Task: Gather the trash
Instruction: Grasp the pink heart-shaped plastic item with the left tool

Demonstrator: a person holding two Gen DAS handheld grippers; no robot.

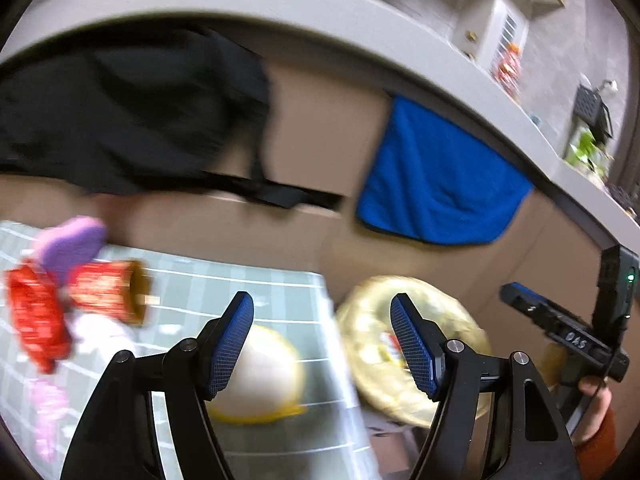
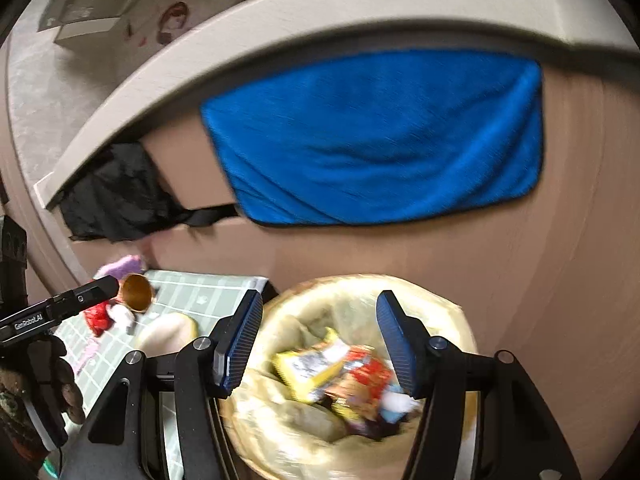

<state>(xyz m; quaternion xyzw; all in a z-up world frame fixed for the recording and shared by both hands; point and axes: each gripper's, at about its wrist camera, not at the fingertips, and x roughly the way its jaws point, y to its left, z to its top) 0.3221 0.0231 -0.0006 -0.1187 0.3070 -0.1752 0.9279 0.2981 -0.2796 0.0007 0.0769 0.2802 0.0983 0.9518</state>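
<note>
A round bin with a yellowish liner (image 2: 448, 312) stands beside a low table and holds several colourful snack wrappers (image 2: 344, 376). My right gripper (image 2: 320, 344) is open and empty right above the bin. My left gripper (image 1: 322, 344) is open and empty over the table edge, with the bin (image 1: 368, 320) to its right. On the green checked table mat (image 1: 224, 288) lie a red wrapper (image 1: 36, 320), a red paper cup (image 1: 108, 292) on its side, a purple thing (image 1: 72, 240), a pink wrapper (image 1: 48, 412) and a white bowl with a yellow rim (image 1: 260, 376). The views are blurred.
A brown sofa back (image 1: 320, 128) rises behind, with a blue towel (image 1: 436, 180) and a black cloth (image 1: 128, 112) draped over it. A grey ledge (image 1: 280, 4) runs above. The right gripper's handle (image 1: 568, 332) shows at the left view's right edge.
</note>
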